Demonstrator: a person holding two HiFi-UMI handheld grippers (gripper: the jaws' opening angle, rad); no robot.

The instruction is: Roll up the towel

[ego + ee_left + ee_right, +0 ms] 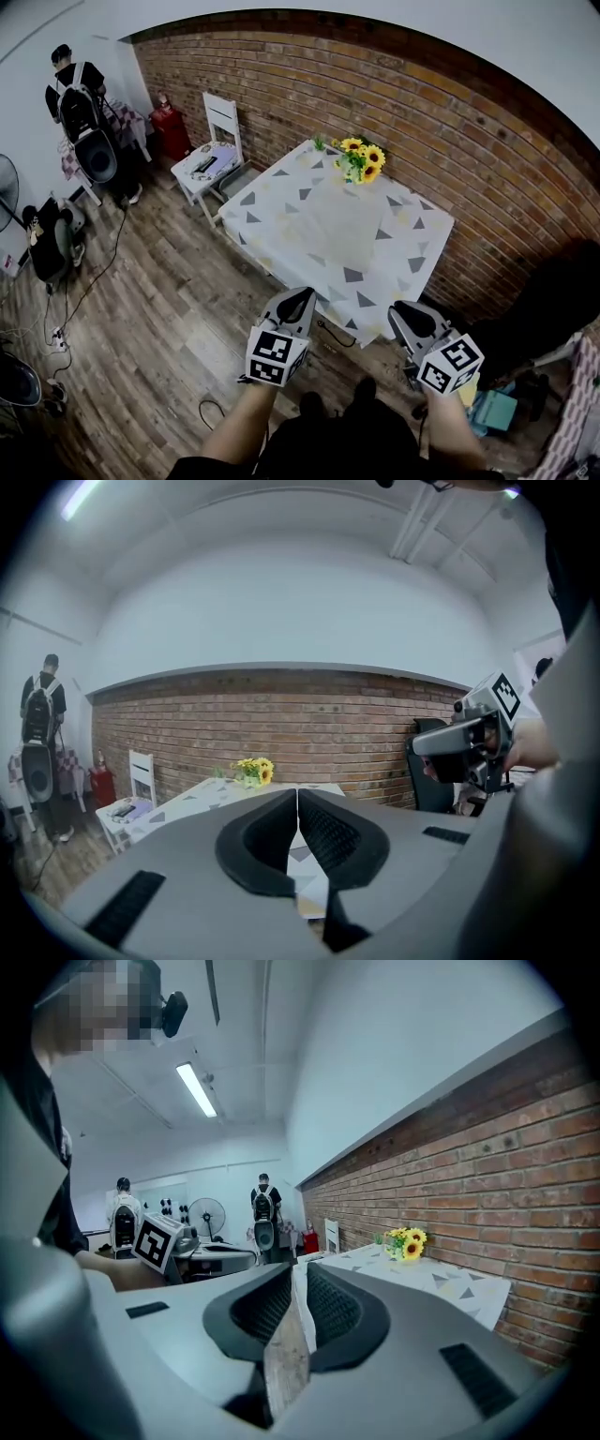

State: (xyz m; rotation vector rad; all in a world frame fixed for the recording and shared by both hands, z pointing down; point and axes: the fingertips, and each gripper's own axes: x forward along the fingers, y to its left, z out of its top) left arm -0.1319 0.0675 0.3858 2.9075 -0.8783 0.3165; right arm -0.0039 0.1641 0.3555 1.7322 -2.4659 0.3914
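Held out low over the wooden floor (169, 309), just short of the worktop (281, 258), are both pairs of tongs: the left tongs (298, 300) are pressed together with nothing in them, while the right tongs (405, 317) stand slightly spread, with only floor showing through the narrow gap. The towel (339, 225), a pale sheet hard to tell from the triangle-patterned cloth under it, lies flat and unrolled at the middle of the worktop, well apart from both tongs. Sunflowers (361, 159) stand at the far edge by the brick wall (450, 131).
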